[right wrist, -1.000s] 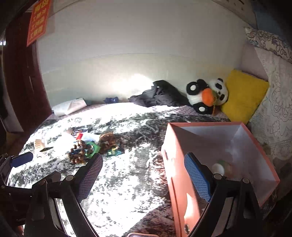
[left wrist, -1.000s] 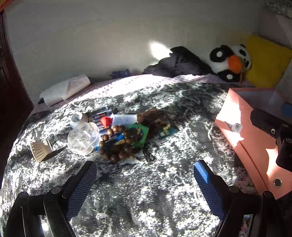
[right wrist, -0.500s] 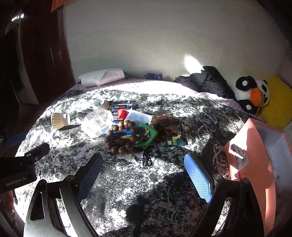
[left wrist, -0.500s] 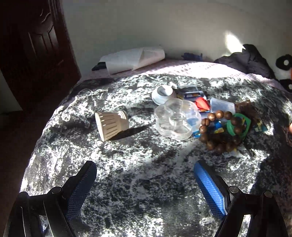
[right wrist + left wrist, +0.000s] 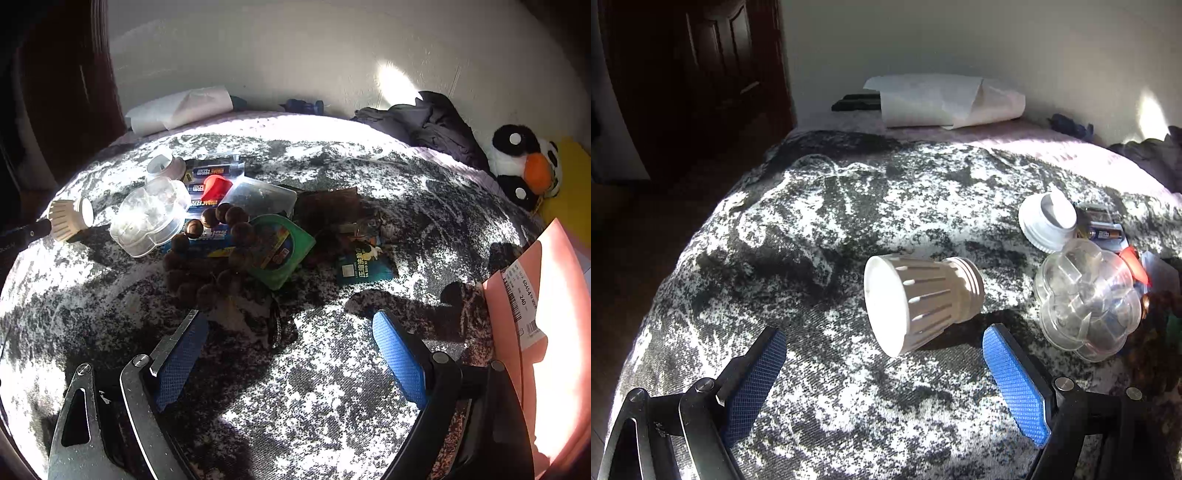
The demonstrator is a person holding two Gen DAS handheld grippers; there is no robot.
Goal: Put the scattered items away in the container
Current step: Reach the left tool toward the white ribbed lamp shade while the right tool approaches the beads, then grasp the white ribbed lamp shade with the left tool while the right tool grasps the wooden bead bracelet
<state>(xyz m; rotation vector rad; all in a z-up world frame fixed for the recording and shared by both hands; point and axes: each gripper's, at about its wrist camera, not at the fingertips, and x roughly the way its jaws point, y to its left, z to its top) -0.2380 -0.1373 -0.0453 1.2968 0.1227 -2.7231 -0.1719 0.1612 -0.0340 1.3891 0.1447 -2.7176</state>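
Progress looks slight — nearly everything the task names lies loose on the grey-and-white bedspread (image 5: 332, 387), and neither tool carries anything. Taking the pink container (image 5: 554, 314) as the landmark: the right gripper (image 5: 291, 354) hovers just beside its near wall, jaws spread wide and empty. A little further from the container sits the main heap — a teal card (image 5: 364, 264), a green packet (image 5: 280, 251), brown wooden beads (image 5: 207, 258), a clear lidded box (image 5: 260, 197), a red piece (image 5: 217, 186) and battery packs (image 5: 210, 171). On the heap's far side from the container are a clear flower-shaped case (image 5: 1086, 299) and a white cap (image 5: 1047, 219). Farthest from the container lies a beige ribbed bulb base (image 5: 919, 299) on its side, with the left gripper (image 5: 882, 373) poised before it, jaws wide, not touching. The container's inside cannot be seen, so what it already holds is unknown.
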